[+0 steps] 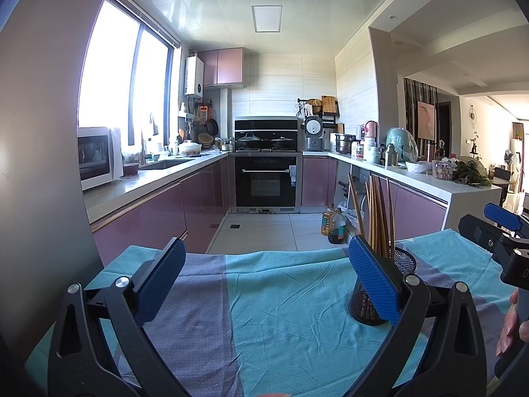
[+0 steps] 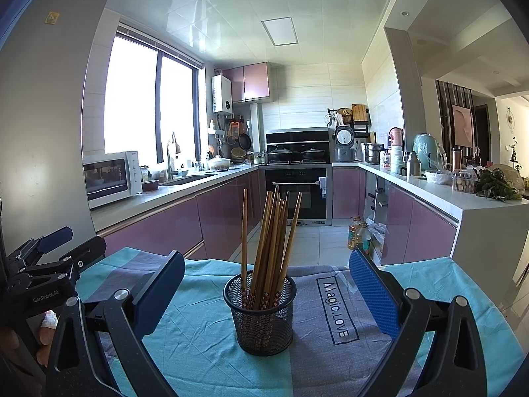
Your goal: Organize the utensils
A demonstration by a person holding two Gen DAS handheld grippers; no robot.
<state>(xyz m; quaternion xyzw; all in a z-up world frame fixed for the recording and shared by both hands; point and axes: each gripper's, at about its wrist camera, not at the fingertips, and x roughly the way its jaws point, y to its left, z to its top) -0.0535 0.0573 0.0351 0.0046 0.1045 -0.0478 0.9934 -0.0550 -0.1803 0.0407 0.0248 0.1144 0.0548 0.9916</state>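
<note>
Wooden chopsticks (image 2: 268, 251) stand in a mesh cup (image 2: 259, 317) centred between the right gripper (image 2: 264, 301)'s apart jaws.

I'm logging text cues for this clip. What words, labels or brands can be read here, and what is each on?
"Magic.LOVE": printed in a box on the cloth.
"GenRobot.AI": on the left gripper, seen from the right wrist.
Stickers on the fridge: too small to read.
Label on the oven door: too small to read.
Water heater markings: blurred.
No text on the mesh cup or chopsticks.
</note>
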